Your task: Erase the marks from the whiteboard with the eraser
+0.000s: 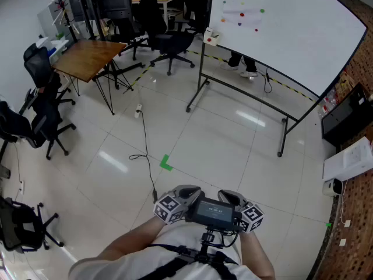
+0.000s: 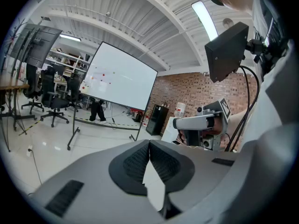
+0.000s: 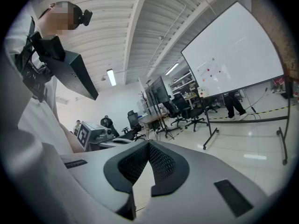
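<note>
two grippers are held side by side, close to the person's body. the left gripper has its jaws pressed together at the tips with nothing between them, and so does the right gripper. the whiteboard stands on its frame well across the floor, with a few small coloured dots toward its left side.
</note>
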